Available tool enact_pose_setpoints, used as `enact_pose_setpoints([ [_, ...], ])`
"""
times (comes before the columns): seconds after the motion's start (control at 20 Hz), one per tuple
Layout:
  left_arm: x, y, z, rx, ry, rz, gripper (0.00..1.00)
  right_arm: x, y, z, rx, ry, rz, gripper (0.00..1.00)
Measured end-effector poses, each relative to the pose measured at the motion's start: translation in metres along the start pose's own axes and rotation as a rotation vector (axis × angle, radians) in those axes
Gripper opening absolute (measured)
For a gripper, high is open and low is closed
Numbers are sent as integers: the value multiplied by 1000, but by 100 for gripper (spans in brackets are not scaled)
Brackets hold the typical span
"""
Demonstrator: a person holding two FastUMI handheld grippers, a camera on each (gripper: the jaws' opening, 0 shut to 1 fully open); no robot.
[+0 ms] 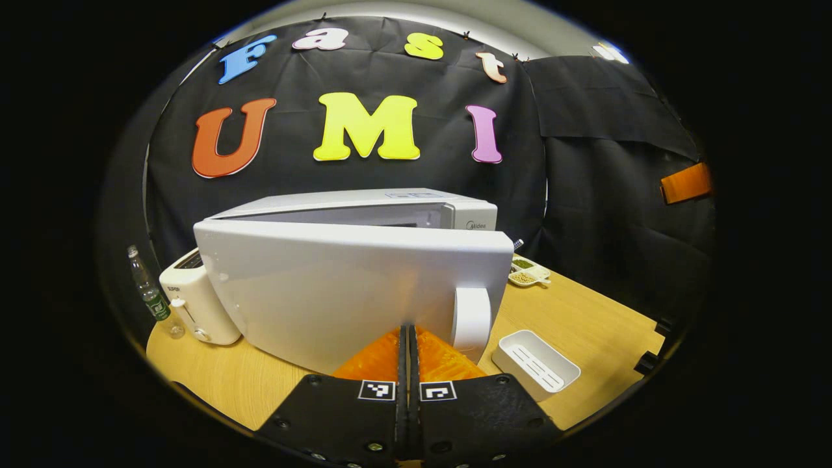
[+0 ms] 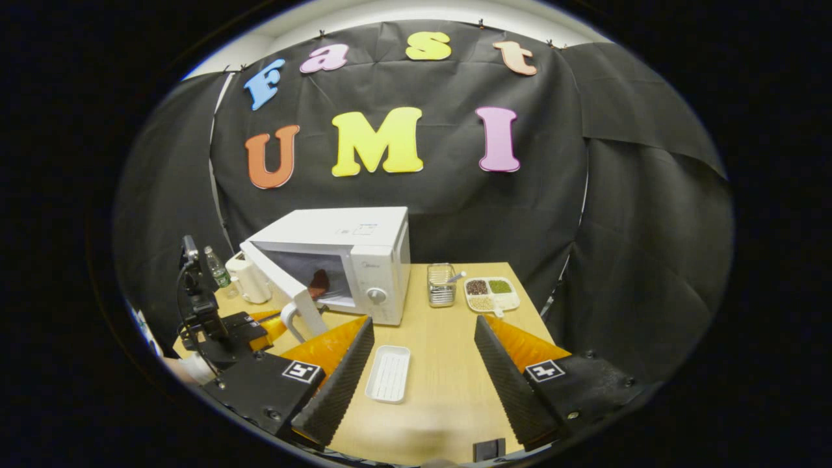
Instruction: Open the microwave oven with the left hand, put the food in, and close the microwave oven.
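Behind microwave door [image 1: 338, 292], food [image 2: 318, 283] half hidden

Half-open door [image 2: 281, 286] across microwave [image 2: 364, 260] mouth

Glossy white plastic microwave [image 2: 364, 260], smooth pale wood-grain table [image 2: 442, 364], matt black cloth wall [image 2: 617, 227], wire-metal basket [image 2: 441, 286]

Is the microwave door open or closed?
Partly open: the microwave door swings out from the microwave, showing its inside. The left gripper is against it.
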State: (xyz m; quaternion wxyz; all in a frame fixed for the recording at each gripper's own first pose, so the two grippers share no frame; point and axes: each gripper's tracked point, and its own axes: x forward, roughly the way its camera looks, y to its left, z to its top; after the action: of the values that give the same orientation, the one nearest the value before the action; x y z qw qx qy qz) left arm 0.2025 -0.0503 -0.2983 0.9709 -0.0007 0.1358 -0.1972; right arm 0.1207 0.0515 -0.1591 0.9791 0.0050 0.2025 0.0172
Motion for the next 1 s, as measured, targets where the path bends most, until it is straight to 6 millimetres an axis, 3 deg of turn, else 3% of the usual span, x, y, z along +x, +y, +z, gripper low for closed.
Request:
enact_pose_setpoints([
  [0.05,8,-2,2,1,-4,1,0,3,-1,-1,0,4,-1,99],
  [0.1,15,-4,3,-3,-5,2,10,4,-3,-1,-3,8,-3,99],
  [0.15,23,-6,6,-10,-8,2,0,7,-6,0,-5,11,-4,99],
  [0.2,31,-7,8,-17,-13,7,10,9,-8,0,-7,16,-4,99],
  [0.25,38,-8,10,-25,-14,9,10,11,-11,1,-7,17,-6,99],
  [0.3,47,-10,11,-32,-12,11,0,14,-14,3,-9,16,-9,99],
  [0.65,95,-4,22,-34,-22,43,0,35,-16,9,-22,34,3,99],
  [1.0,116,-3,28,-37,-27,75,0,49,-22,4,-7,55,3,99],
])
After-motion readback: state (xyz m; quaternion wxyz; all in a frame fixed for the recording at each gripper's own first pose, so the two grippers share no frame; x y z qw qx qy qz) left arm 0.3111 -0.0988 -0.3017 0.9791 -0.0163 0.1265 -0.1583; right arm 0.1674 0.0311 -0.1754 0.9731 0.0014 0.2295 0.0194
